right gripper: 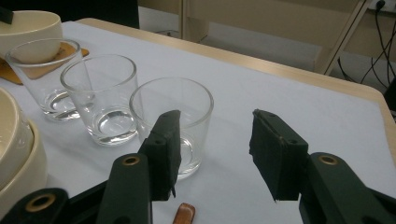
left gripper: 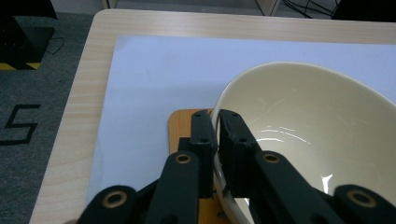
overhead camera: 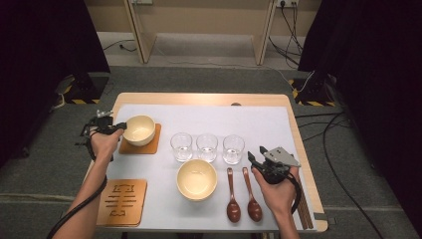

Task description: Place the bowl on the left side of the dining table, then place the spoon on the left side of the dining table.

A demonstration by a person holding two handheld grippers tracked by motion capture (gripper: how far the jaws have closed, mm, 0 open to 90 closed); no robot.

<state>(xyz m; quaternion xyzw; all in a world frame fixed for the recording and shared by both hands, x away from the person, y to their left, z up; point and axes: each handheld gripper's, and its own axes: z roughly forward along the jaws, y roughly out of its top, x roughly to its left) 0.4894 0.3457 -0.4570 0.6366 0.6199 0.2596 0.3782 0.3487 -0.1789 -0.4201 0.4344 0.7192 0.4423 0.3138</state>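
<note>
At the left of the high view, the left tool (overhead camera: 117, 126) meets the left edge of a cream bowl (overhead camera: 139, 129) that sits on a small wooden coaster (overhead camera: 152, 145) in the upper left part of the white mat (overhead camera: 259, 124). In the left gripper view its 2 jaws straddle the bowl's rim (left gripper: 217, 122), 1 outside the wall and 1 inside. A thin gap shows beside the rim, so they stand narrowly apart around it rather than pressing on it. The coaster shows orange under the jaws, and the bare wood of the bench (left gripper: 84, 93) runs along the left of that frame.

At the lower right of the high view, the right tool (overhead camera: 256, 158) is held in a hand (overhead camera: 279, 191) just right of 2 brown spoons (overhead camera: 243, 199). In the right gripper view its jaws stand wide apart with nothing between them, and they point toward a row of 3 clear glasses (right gripper: 171, 116); the nearest glass is partly behind the left jaw.

A second cream bowl (overhead camera: 197, 179) stands at the centre bottom of the high view, below the glasses. A larger carved wooden board (overhead camera: 122, 201) lies in the lower left.
</note>
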